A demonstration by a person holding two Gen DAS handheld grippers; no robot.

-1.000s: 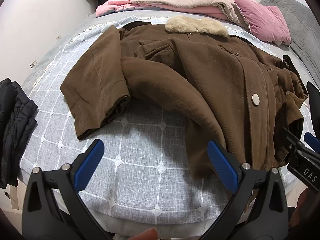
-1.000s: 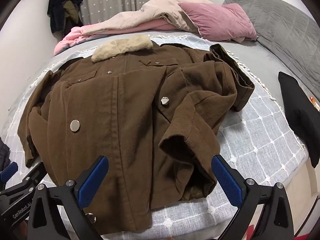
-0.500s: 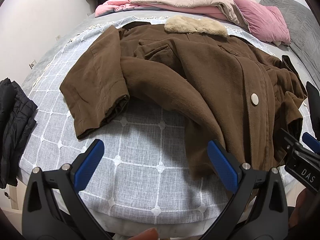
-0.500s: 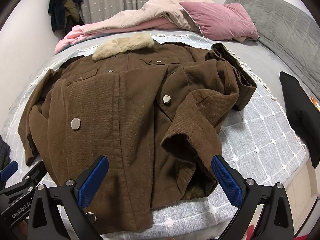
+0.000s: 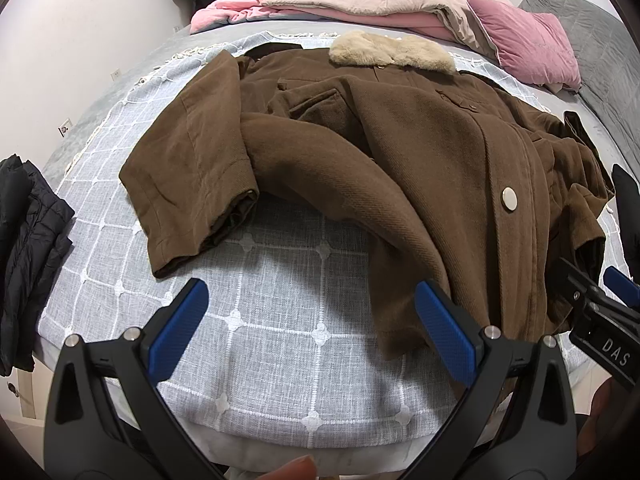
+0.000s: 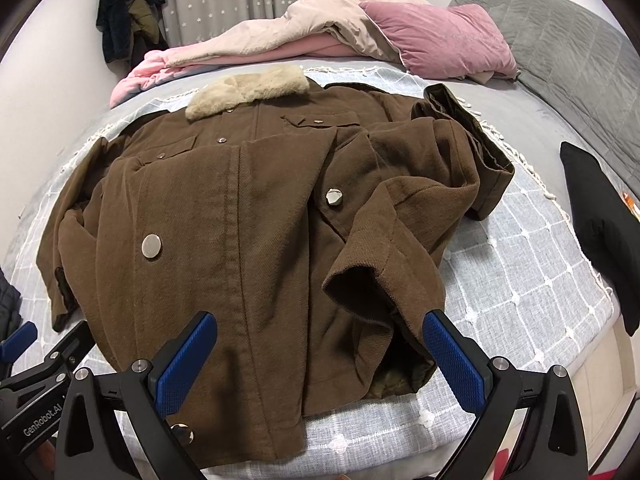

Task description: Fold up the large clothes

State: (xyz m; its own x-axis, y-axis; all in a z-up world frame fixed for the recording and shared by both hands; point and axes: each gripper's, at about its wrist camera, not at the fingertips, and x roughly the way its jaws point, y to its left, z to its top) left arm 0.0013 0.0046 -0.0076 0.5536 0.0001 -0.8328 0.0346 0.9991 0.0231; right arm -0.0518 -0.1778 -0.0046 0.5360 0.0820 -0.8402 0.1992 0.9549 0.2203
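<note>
Both spread wide and empty, left claw [image 5: 308, 322] and right claw [image 6: 320, 354], apparently just short of brown coat [image 6: 248, 216] on bed [image 5: 280, 344].

Brown coat [image 6: 256, 216] on checked blanket [image 6: 520, 280]

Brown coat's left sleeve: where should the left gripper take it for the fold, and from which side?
Grip the sleeve at its cuff, probably from the near bed edge. The cuff lies flat on the blanket, open end towards the left gripper, clear of the coat body. Both grippers are open.
</note>
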